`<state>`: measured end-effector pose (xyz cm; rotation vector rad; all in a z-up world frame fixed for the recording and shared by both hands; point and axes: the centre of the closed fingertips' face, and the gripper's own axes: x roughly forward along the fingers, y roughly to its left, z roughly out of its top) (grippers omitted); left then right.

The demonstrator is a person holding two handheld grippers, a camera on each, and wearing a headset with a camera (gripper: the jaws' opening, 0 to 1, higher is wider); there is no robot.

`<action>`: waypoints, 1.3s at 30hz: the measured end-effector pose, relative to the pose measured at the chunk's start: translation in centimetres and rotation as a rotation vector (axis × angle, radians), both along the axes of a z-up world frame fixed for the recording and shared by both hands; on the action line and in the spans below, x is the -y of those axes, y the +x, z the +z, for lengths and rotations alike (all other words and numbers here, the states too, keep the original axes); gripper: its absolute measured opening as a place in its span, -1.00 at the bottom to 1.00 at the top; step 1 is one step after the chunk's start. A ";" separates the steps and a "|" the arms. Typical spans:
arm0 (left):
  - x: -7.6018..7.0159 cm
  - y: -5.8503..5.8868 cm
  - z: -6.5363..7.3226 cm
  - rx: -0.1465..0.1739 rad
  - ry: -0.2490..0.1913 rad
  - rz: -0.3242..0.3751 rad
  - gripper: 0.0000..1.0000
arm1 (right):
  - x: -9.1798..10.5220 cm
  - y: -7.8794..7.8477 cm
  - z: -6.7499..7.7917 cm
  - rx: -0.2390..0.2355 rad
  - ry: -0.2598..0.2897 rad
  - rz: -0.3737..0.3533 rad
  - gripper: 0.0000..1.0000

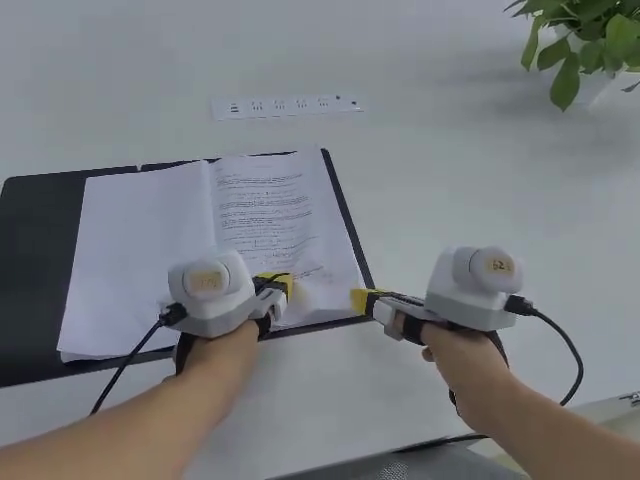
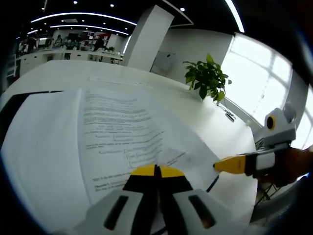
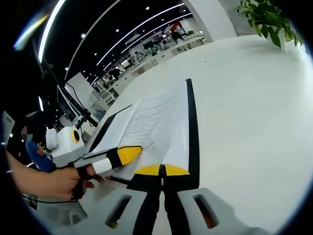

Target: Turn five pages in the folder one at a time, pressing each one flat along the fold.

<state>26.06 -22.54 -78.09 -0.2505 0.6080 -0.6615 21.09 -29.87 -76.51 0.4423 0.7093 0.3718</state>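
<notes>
Lying open on the white table (image 1: 450,180), the black folder (image 1: 30,240) takes the left and middle of the head view, its printed right page (image 1: 270,210) flat. The left gripper (image 1: 278,286) sits over this page's lower edge, fingers pressed together. The right gripper (image 1: 360,298), fingers also pressed together, points at the folder's lower right corner. With the fingers together like this, a sideways push may, I think, drag several sheets or crease the corner.

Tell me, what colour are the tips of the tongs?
Yellow, clearest on the left tongs in the left gripper view.
</notes>
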 end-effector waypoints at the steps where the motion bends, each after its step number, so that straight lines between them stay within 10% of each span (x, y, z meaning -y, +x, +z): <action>1: -0.1 -0.1 0.2 -0.005 -0.001 -0.005 -1.00 | 0.1 0.1 0.2 0.001 0.010 -0.010 -1.00; 19: -7.2 -3.6 4.6 0.135 0.123 -0.100 -0.70 | -4.8 1.5 8.6 0.176 0.191 0.005 -1.00; 39: -18.3 -7.3 7.5 0.184 0.155 0.006 -0.52 | -15.5 1.0 14.9 0.240 0.327 0.140 -1.00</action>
